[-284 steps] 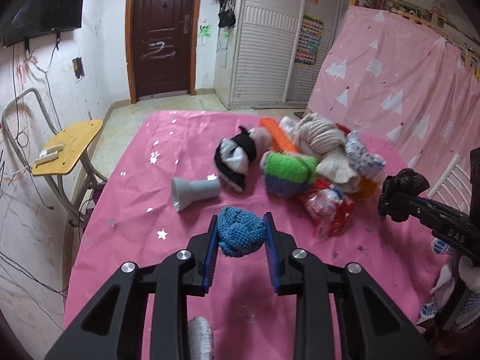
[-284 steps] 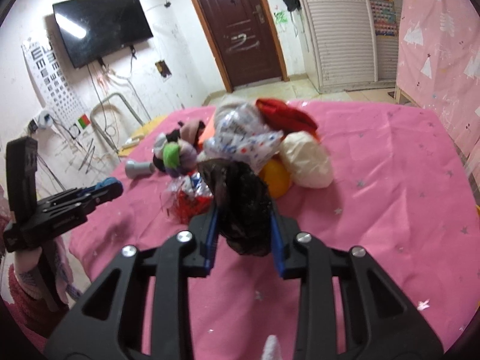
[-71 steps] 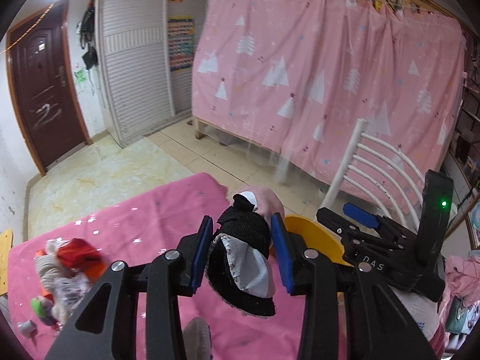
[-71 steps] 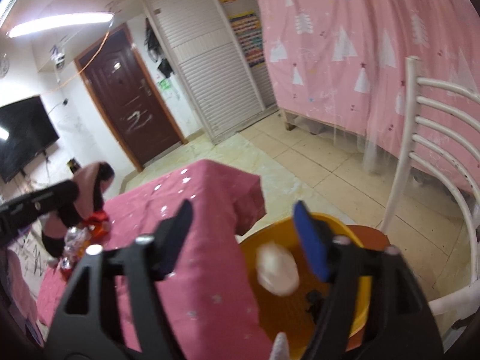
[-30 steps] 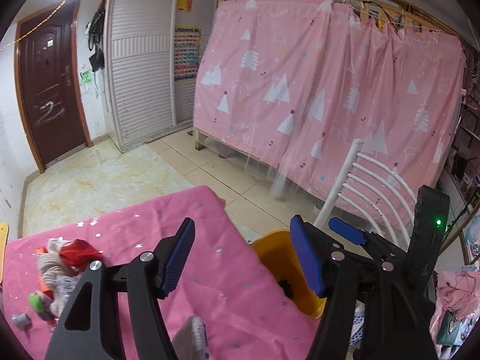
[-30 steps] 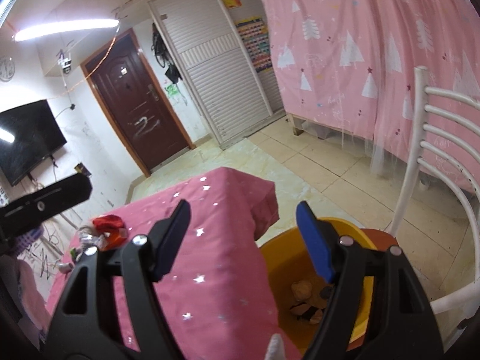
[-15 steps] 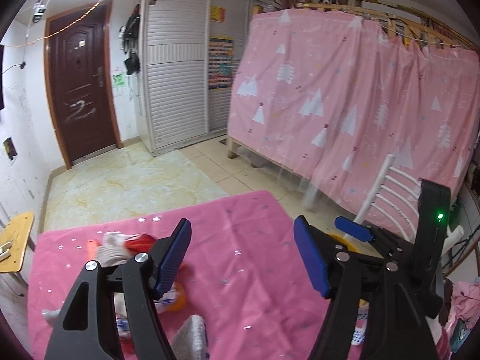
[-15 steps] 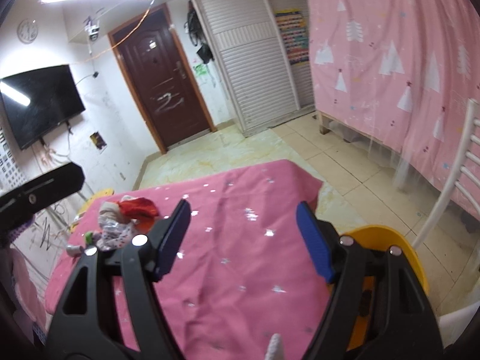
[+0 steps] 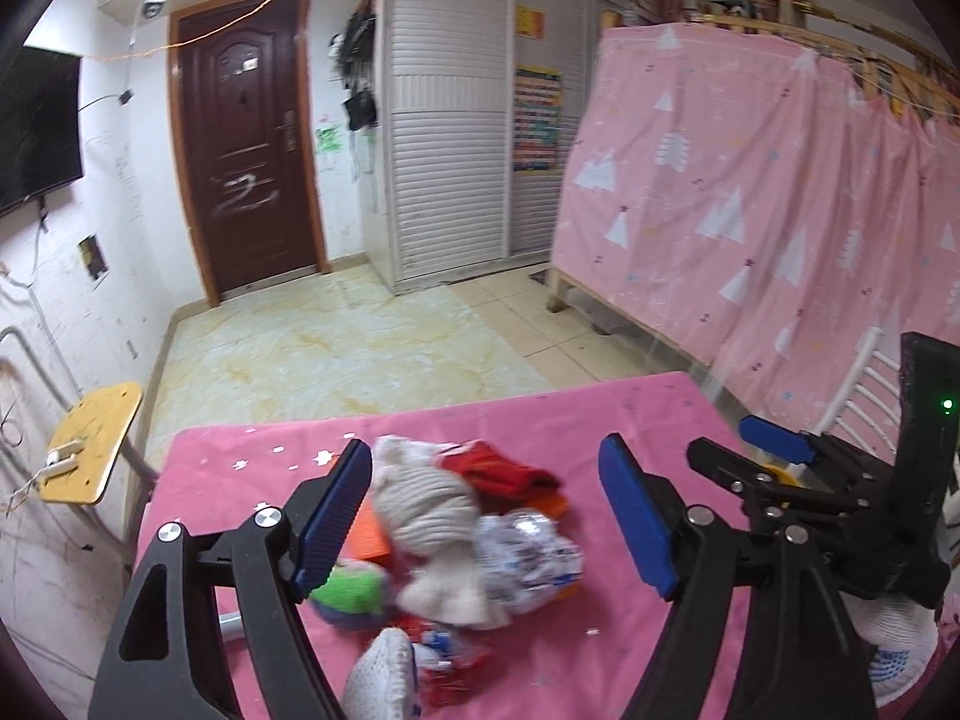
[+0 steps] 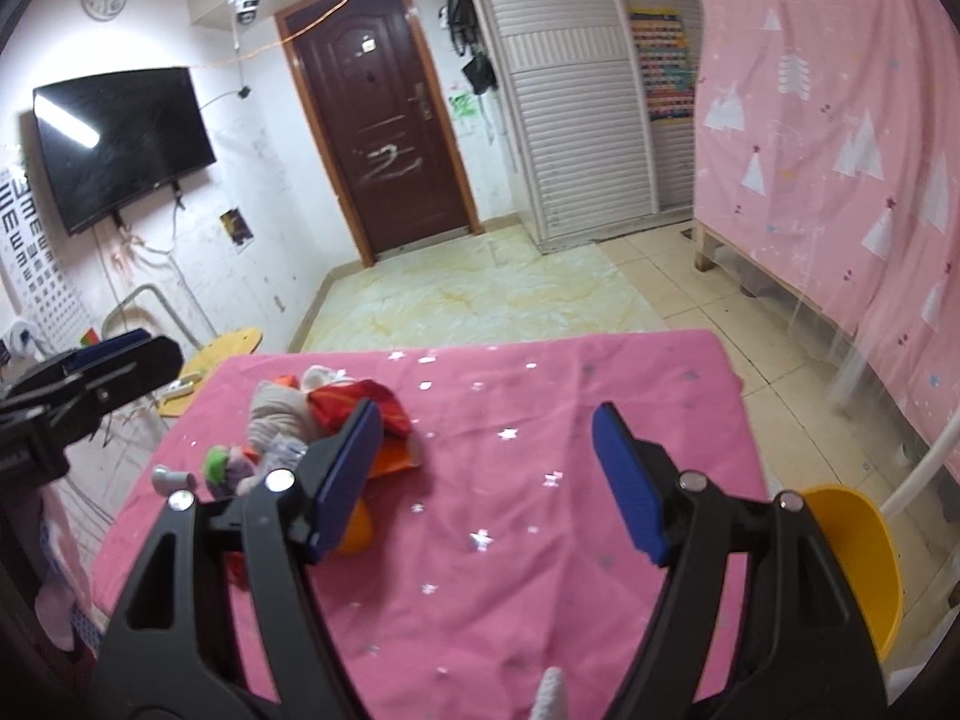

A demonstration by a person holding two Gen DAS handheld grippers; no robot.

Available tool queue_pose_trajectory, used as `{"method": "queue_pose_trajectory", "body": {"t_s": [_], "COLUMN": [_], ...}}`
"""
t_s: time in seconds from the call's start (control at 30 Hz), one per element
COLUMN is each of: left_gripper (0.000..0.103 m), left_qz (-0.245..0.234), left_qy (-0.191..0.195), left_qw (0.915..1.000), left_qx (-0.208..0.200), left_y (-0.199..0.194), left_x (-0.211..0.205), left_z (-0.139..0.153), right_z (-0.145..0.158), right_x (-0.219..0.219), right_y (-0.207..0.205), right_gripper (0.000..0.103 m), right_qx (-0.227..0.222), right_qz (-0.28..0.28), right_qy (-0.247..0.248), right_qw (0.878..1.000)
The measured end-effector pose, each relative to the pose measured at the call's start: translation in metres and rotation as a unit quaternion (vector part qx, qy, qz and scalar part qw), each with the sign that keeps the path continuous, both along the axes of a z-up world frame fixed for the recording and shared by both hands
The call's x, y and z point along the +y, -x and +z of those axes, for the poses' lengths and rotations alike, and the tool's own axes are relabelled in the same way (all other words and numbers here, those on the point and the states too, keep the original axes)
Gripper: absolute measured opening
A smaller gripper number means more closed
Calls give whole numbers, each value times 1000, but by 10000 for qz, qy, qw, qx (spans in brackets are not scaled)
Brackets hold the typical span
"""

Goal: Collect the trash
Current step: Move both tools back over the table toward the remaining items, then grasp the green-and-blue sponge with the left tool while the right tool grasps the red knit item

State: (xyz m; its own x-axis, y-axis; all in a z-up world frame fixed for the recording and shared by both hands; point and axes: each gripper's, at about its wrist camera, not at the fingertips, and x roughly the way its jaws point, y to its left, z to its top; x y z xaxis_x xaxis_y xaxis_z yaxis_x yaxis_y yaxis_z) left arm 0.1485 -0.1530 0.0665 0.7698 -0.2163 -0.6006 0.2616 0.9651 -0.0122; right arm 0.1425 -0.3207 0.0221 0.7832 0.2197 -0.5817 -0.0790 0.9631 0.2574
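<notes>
A pile of trash [image 9: 456, 534] lies on the pink table [image 9: 630, 420]: a beige knit wad, a red cloth [image 9: 498, 471], a crinkled plastic bag [image 9: 528, 558], a green-purple ball [image 9: 354, 591]. My left gripper [image 9: 486, 519] is open and empty, hovering just above the pile. My right gripper [image 10: 486, 483] is open and empty over the table, right of the pile [image 10: 312, 426]. The yellow bin [image 10: 864, 558] sits off the table's right edge.
A grey cup [image 10: 171, 478] lies left of the pile. A small yellow desk chair [image 9: 90, 444] stands left of the table. A white chair [image 9: 858, 384] and pink curtain [image 9: 780, 210] are at the right. The right gripper shows in the left view [image 9: 798, 480].
Both grippers have swung left, away from the yellow bin and back toward the trash pile. The left one let go of the black and white item over the bin and is now empty.
</notes>
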Motion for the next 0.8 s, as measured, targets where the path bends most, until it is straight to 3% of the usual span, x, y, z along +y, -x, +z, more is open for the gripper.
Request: {"method": "queue_pose_trajectory", "body": {"t_s": [0.43, 0.8], "left_gripper": [72, 72], "left_qz": [584, 552], "left_qy": [-60, -5], "left_qw": [9977, 9944], "left_qx": [345, 903], "left_y": [-25, -37], "left_x": [68, 82], "left_z": [-35, -86], "right_z": [-7, -20], "right_x": [51, 79], "right_y": [-33, -59], "right_gripper": [70, 70], "right_qx": [218, 408], "right_qz": [534, 769], "right_qy": [194, 307], "right_qw": [9981, 9957]}}
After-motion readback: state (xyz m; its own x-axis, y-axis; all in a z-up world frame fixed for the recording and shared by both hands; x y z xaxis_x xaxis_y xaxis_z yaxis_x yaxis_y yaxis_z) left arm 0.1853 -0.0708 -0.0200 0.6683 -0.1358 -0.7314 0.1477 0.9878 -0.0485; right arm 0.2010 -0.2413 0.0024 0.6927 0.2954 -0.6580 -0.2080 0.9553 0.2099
